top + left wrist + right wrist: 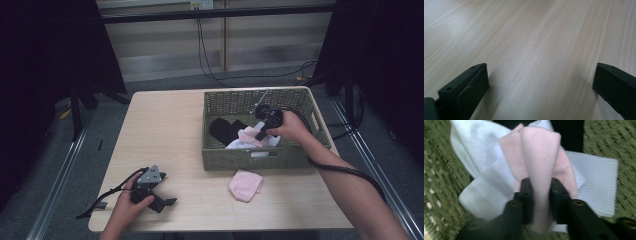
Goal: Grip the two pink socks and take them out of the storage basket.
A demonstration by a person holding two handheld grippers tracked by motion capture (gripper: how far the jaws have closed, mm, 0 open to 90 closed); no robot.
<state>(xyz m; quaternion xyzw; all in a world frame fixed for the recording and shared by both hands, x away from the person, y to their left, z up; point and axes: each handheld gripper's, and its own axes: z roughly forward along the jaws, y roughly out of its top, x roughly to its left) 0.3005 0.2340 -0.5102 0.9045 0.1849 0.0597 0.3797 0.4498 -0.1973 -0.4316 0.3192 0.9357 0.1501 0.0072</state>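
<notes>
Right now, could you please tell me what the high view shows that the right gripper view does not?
High view alone: the table, a pink sock lying on it in front of the basket, and the left gripper, open and idle. Right gripper view alone: the jaws pinching a fold of the pink sock above a white sock. Both: the green woven basket and the right gripper.

Lab recording bay: black curtains (45,75), cables (210,65) on grey floor, wooden table (160,130).

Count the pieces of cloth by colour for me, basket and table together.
Pink cloth: 2, one in the basket pinched by the right claw, one on the table
White cloth: 1
Black cloth: 1
Total: 4
</notes>
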